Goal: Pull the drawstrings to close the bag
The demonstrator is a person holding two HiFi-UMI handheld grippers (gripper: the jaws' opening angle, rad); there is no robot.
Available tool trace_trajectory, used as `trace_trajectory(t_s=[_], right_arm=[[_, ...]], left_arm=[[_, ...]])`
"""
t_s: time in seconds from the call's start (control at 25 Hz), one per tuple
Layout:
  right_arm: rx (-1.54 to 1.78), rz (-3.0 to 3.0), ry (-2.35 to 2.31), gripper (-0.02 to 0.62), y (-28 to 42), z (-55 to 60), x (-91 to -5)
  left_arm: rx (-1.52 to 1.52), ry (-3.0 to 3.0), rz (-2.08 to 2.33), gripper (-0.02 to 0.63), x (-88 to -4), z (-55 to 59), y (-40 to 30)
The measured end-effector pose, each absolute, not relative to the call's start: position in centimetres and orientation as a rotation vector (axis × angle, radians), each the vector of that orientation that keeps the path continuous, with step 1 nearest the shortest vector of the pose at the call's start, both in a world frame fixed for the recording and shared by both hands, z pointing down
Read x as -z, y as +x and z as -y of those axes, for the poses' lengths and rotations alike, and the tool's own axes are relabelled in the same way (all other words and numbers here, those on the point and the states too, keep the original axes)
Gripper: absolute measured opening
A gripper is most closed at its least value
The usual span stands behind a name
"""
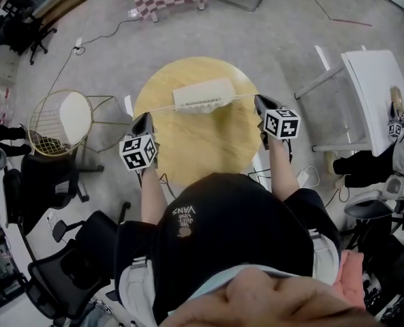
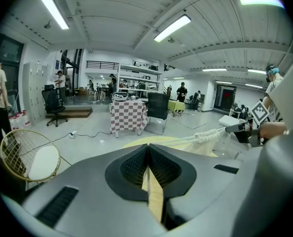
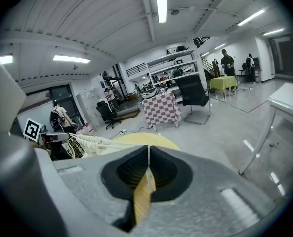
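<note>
The bag [image 1: 203, 95] is seen over the far half of the round table [image 1: 208, 148], lying crosswise between the two tongs; whether it rests fully on the top or is slightly lifted by the pull cannot be told. The left tongs [image 1: 145, 119] are closed on the left string [image 1: 159, 109], and the right tongs [image 1: 259, 101] are closed on the right string [image 1: 244, 97]. In each gripper view the jaws are pressed together, with only a thin pale line pinched at the seam. The tongs are held at opposite edges of the table, well apart, with the bag midway, so that the two strings are drawn straight out from the mouth in opposite directions. An even pull of this kind is judged to be what gathers the fabric without dragging the bag to one side. Both strings are stretched taut, and the bag's top is seen bunched into folds in the gripper views, so the mouth is judged to be largely drawn shut. A tight pinch is needed because the strings are thin and could slip out under tension. If one side were pulled harder, the bag would probably slide toward it across the table.
</note>
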State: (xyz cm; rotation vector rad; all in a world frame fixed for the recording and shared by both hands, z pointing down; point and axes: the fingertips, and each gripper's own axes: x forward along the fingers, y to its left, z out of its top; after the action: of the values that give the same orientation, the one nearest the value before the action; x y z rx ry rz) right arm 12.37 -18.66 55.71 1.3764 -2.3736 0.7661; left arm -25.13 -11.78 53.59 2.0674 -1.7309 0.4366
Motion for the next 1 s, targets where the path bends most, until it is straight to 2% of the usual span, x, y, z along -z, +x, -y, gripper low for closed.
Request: trace_trajectory(t_s=[1.0], right_arm=[[-0.856, 2.314, 1.425, 0.002, 14.6, 18.8, -57.7]], left_arm=[[-0.415, 1.968, 1.692, 0.015, -56.4, 11.1, -26.6]])
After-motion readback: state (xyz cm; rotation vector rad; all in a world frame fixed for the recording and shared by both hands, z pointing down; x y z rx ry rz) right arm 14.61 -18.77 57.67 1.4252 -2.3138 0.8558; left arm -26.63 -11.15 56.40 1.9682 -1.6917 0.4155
